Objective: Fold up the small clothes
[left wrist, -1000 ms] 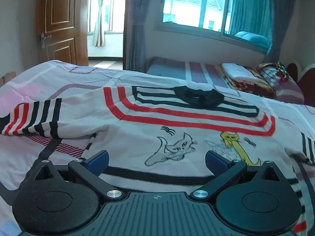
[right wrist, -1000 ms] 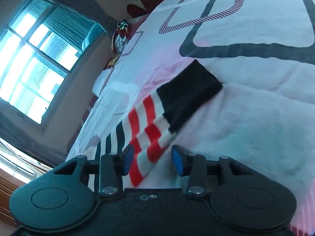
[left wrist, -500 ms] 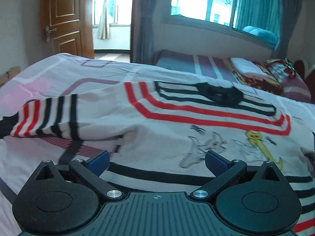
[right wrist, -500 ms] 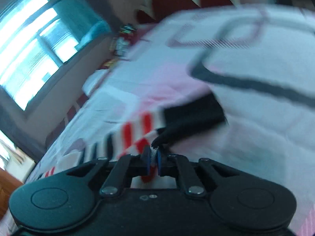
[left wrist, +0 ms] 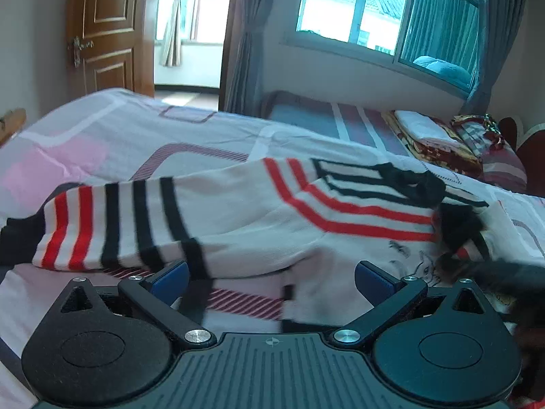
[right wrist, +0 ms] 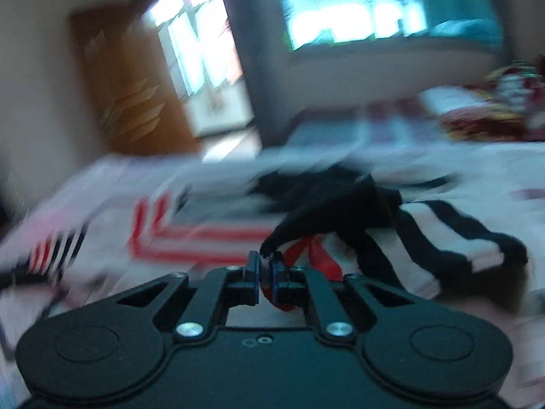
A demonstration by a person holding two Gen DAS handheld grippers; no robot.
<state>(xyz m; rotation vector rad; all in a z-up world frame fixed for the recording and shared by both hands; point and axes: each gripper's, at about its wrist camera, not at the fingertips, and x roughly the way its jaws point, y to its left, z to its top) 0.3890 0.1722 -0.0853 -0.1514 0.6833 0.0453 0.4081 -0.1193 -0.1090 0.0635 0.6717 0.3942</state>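
A small white sweater (left wrist: 252,225) with red and black stripes and cat drawings lies on the bed. Its left sleeve (left wrist: 112,221) stretches out to the left. My left gripper (left wrist: 272,276) is open and empty, low over the sweater's lower left edge. My right gripper (right wrist: 267,269) is shut on the black cuff (right wrist: 333,204) of the right sleeve and holds it over the sweater's chest; this view is blurred by motion. The right gripper shows as a dark blur in the left wrist view (left wrist: 500,272).
The bed sheet (left wrist: 112,136) is white and pink with dark outlined squares. A second bed with folded blankets (left wrist: 429,136) stands under the window. A wooden door (left wrist: 105,30) is at the back left.
My right gripper shut on the right sleeve's cuff and swung it left over the sweater's chest. My left gripper shifted left toward the left sleeve and stayed open.
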